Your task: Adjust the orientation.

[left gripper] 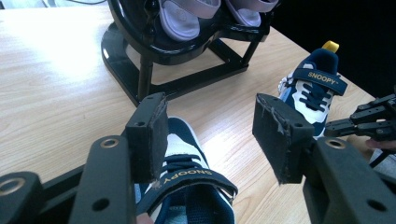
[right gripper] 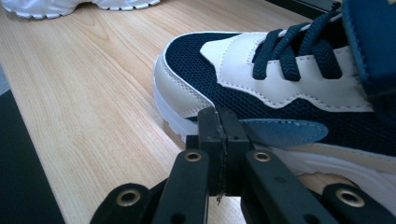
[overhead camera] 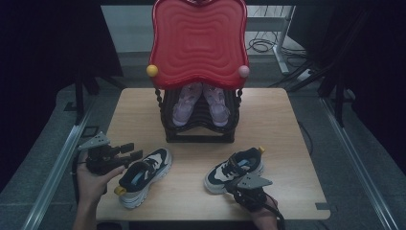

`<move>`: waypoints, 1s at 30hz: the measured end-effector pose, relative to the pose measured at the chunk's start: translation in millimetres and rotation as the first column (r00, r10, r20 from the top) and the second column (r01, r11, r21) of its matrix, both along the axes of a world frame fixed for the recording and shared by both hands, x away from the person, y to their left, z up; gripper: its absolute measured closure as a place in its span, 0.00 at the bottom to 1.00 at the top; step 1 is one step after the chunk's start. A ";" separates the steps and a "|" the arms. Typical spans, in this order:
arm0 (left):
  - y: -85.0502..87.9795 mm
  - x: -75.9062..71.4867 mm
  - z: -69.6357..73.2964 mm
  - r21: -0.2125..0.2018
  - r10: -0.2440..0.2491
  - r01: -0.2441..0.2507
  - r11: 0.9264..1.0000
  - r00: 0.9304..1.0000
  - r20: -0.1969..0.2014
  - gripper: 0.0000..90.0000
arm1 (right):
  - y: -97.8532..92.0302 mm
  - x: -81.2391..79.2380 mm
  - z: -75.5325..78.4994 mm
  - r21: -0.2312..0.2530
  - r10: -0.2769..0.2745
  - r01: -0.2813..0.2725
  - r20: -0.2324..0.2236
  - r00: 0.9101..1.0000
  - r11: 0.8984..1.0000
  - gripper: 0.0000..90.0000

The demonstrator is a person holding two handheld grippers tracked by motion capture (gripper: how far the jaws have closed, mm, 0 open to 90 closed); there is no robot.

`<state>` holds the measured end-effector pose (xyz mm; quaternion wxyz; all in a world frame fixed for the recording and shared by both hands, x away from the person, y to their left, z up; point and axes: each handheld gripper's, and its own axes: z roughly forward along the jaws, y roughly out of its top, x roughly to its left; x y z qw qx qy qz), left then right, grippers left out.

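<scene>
rack: black [overhead camera: 198, 134] | on it: lilac shoes [overhead camera: 201, 103] | behind: red board [overhead camera: 198, 40]

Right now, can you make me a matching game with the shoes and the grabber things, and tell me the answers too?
Things:
1. lilac sandals
2. left navy sneaker
3. left gripper
4. right gripper

States:
A. jaws pressed together, empty, beside the right navy sneaker
B. jaws wide apart above a sneaker
C. inside the black rack under the red top
D. on the wooden table, yellow heel tab toward the person

Pairs: 1-C, 2-D, 3-B, 4-A
</scene>
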<state>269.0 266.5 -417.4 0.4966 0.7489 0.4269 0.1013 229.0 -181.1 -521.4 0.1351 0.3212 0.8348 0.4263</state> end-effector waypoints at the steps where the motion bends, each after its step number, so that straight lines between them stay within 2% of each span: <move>1: -0.2 -0.2 0.2 0.000 -0.001 0.001 1.000 1.000 0.001 0.51 | 1.0 0.6 -0.1 0.001 0.000 0.000 0.003 1.000 1.000 1.00; 12: -2.2 -2.7 -2.7 0.014 -0.001 0.002 1.000 1.000 -0.003 0.51 | 18.1 8.7 0.7 -0.012 0.001 0.000 0.039 0.999 1.000 1.00; 23: 5.0 -5.8 -2.0 -0.007 0.008 -0.008 1.000 1.000 0.003 0.51 | 28.0 16.3 1.2 0.010 -0.014 0.014 0.032 0.999 1.000 1.00; 30: 1.8 -5.0 -2.1 -0.005 0.001 -0.001 1.000 1.000 0.003 0.51 | 33.7 17.9 1.7 0.000 -0.021 0.021 0.034 0.999 1.000 1.00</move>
